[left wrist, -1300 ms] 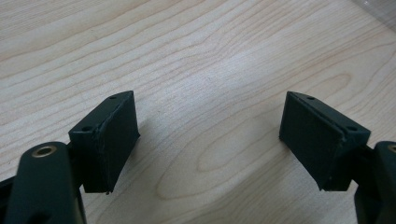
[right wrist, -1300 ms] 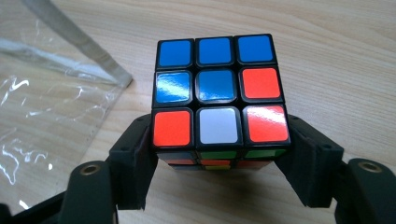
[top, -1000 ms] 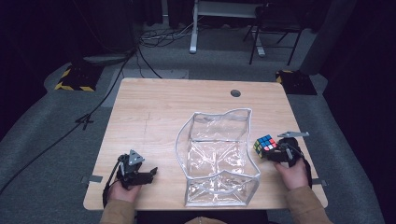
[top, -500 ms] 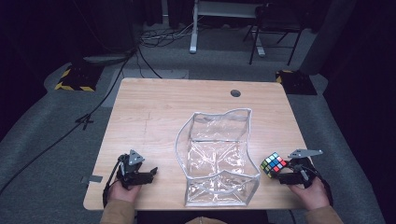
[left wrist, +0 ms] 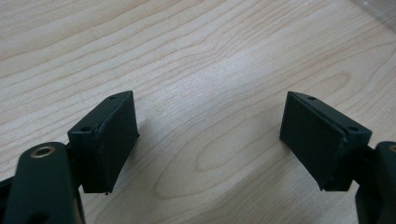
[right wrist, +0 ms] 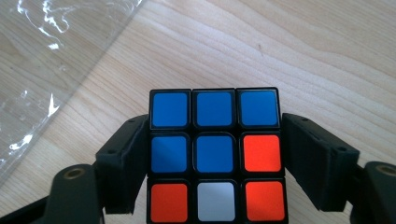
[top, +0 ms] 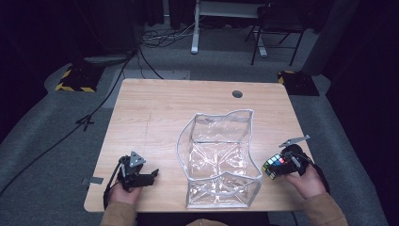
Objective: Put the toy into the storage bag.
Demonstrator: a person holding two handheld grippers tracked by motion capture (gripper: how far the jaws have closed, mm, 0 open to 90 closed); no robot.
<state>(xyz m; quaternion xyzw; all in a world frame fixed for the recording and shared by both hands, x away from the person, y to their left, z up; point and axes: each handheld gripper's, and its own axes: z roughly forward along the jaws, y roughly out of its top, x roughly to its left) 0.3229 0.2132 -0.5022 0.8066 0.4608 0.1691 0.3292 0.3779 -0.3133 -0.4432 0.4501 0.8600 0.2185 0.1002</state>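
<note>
Right gripper (top: 282,165) had pulled back from beside the clear bag toward the table's near right edge, carrying the puzzle cube (right wrist: 215,154) with it; left side hadn't budged. Jaws clamped flat on the cube's two opposite side faces, blue-and-orange face toward the gripper camera, cube held above the wooden table (top: 155,117), just right of the bag. Left gripper (left wrist: 208,140) sat wide apart, nothing between the pads, low over bare wood near the front left edge. Cube looked rigid, light, with slick plastic faces; layers could twist, so gripping flat across centre rows seemed safest. Transparent bag (top: 219,160) stood open-topped mid-table, soft and floppy.
</note>
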